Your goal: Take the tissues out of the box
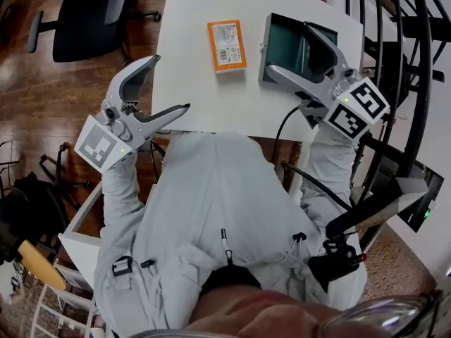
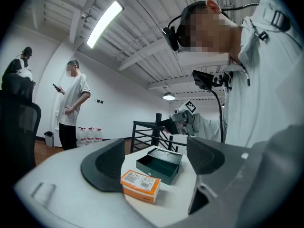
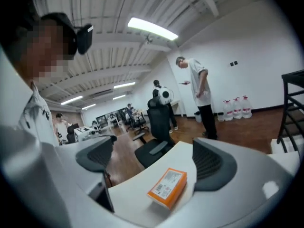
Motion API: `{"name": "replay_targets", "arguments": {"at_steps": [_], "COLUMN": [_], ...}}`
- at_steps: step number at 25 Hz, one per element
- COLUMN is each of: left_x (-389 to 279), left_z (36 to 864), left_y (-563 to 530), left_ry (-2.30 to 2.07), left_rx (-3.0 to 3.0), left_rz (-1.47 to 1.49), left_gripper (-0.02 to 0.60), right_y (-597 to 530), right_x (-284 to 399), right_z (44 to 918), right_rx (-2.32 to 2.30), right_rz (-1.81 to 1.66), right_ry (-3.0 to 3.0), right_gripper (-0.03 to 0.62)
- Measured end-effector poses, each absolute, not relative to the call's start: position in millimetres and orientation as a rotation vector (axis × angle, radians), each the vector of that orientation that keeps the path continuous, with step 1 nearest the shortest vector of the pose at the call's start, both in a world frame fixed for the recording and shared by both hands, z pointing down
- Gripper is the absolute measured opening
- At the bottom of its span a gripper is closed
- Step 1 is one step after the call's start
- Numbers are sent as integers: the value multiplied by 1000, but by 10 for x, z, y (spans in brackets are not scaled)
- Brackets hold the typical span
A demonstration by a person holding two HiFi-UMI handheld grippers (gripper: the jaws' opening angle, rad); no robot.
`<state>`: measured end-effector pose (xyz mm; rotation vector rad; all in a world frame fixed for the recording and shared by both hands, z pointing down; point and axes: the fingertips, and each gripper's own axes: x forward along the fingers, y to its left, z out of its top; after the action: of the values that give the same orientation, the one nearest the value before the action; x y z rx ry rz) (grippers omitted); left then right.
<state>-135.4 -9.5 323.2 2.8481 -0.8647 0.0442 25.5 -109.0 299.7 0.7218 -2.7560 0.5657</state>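
Observation:
An orange tissue pack lies flat on the white table, a little left of the open dark green box. My right gripper hovers over the box's front part, its jaws wide apart with nothing between them. My left gripper stands at the table's near left edge, pointing toward the pack and the box. Its jaws are also spread and empty. The inside of the box looks bare.
A black office chair stands off the table's far left. A black metal railing runs close along the right side. A person stands further off by several water bottles. A white shelf is at lower left.

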Motion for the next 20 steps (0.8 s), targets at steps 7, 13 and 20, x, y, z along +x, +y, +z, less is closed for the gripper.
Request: {"name": "replay_targets", "arguments": {"at_steps": [7, 13, 20], "left_x": [-1432, -1378, -1323], "left_z": [3362, 3347, 3242], "left_y": [-156, -161, -167], "left_ry": [-884, -892, -914], "left_rx": [2842, 2849, 2860], "left_rz": [110, 146, 159], "left_gripper": [422, 421, 422], "right_y": [-1020, -865, -841], "right_x": [1906, 2591, 2547], "right_z": [2667, 2817, 2832], "right_rx": [1111, 1314, 1283], "right_rz": [630, 668, 659], "right_ry": [-2782, -2723, -2743], "right_gripper": [531, 531, 531]}}
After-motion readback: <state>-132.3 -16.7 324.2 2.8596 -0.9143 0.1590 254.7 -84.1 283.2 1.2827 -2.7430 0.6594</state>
